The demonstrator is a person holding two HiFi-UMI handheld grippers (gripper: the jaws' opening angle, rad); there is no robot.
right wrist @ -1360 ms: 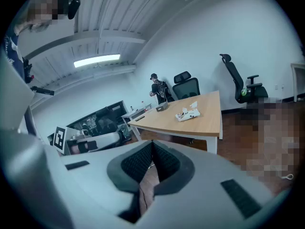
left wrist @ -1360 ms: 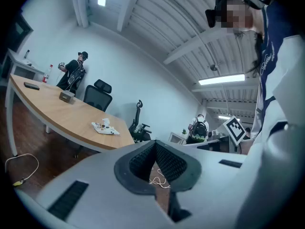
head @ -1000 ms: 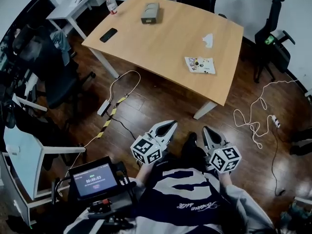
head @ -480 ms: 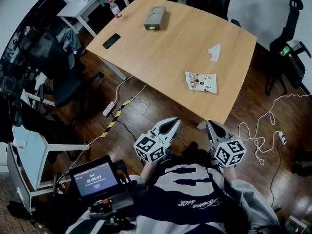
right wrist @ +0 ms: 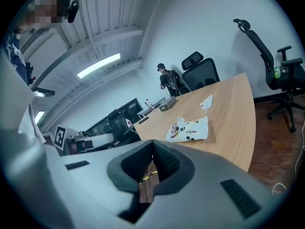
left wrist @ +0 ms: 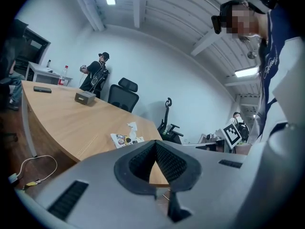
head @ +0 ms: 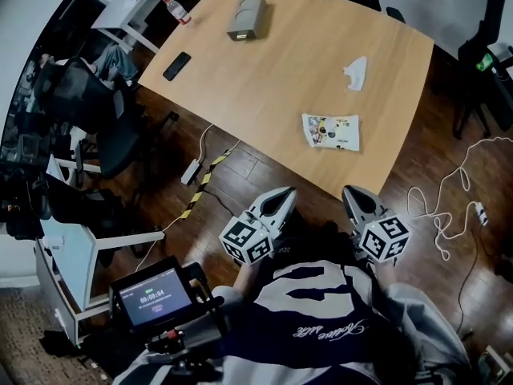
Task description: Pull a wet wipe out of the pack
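Dark wood flooring (head: 264, 179) surrounds a pale wooden table (head: 272, 79) whose near edge runs slantwise, close in front of both grippers. Bare floor lies open between that edge and the person. To the left a power strip (head: 191, 171) and a strip of yellow-and-black tape (head: 202, 184) lie on the floor, with office chairs (head: 104, 127) beyond them. To the right a white cable (head: 449, 207) loops across the floor. The middle of the tabletop is bare. A grey box (head: 245, 16) and a black phone (head: 177, 66) lie toward the far left, and a crumpled white tissue (head: 356, 72) lies toward the far right.

The wet wipe pack (head: 330, 131) lies flat on the table's near right part, close to the near edge and apart from the tissue. It is a soft white packet with cartoon print, slightly wrinkled, and nothing touches it.

The left gripper (head: 284, 192) hangs over the floor just short of the table's near edge. Its jaws are clenched tip to tip with nothing between them. The right gripper (head: 353, 191) is beside it, also short of the edge, with the pack ahead of it on the tabletop. Its jaws are likewise pressed together and empty. A handheld device with a lit screen (head: 155, 295) sits at the person's near left.
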